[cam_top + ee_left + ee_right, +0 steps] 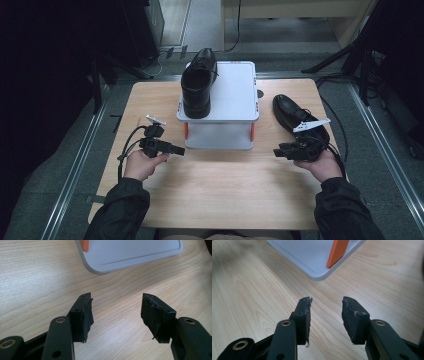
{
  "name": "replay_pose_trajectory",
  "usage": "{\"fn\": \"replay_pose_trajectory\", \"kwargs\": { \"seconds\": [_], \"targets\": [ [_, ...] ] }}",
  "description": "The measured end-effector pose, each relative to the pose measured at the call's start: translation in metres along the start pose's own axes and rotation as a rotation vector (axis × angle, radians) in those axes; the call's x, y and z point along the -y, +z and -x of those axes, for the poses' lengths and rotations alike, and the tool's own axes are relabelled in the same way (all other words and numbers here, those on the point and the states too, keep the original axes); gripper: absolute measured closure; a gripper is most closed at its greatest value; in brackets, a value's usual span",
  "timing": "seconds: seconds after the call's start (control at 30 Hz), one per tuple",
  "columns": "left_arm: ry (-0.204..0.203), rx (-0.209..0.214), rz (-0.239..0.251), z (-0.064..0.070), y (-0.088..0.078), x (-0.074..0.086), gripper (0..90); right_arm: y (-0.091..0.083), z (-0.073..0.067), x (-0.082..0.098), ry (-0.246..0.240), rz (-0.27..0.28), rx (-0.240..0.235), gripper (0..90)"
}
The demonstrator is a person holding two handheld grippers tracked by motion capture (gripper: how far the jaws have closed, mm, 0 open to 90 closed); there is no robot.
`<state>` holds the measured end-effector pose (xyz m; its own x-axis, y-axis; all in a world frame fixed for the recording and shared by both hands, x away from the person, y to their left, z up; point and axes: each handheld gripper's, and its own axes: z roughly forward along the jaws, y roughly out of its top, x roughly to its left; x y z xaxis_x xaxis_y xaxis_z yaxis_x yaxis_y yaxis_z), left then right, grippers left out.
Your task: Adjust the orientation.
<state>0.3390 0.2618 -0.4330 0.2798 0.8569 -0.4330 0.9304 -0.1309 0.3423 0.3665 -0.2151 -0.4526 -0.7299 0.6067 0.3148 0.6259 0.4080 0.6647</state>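
Note:
One black leather shoe (198, 82) stands on the top shelf of a small grey rack (235, 95) with orange posts, at the table's middle back. Its partner, a second black shoe (295, 117), lies on the wooden table (220, 185) to the rack's right. Held low at the rack's front left corner, my left gripper (181, 149) points right; its jaws stand wide apart over bare wood (116, 310), nothing between them. On the other side, my right gripper (276, 152) points left by the front right corner, just in front of the table shoe, and is open and empty (325, 310).
The rack's lower shelf (130, 251) shows near both grippers, with an orange post (338, 251) at the corner. Bare wood spans the table's front half between the two hands. Dark stands and cables surround the table on the floor.

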Motion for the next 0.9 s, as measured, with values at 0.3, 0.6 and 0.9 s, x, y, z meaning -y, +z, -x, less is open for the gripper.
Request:
{"fn": "replay_pose_trajectory", "kwargs": {
  "seconds": [0.3, 0.6, 0.9],
  "targets": [
    [0.011, -0.007, -0.014, -0.003, 0.003, -0.001, 42.6, -0.035, 0.014, -0.023, -0.026, 0.08, 0.052, 60.7],
    [0.009, -0.006, -0.017, -0.006, 0.004, 0.003, 42.9, -0.061, 0.038, -0.047, 0.003, -0.067, 0.146, 66.3],
    [0.013, -0.01, -0.025, -0.007, 0.005, 0.004, 43.1, -0.067, 0.051, -0.056, 0.047, -0.321, 0.196, 71.3]
  ]
}}
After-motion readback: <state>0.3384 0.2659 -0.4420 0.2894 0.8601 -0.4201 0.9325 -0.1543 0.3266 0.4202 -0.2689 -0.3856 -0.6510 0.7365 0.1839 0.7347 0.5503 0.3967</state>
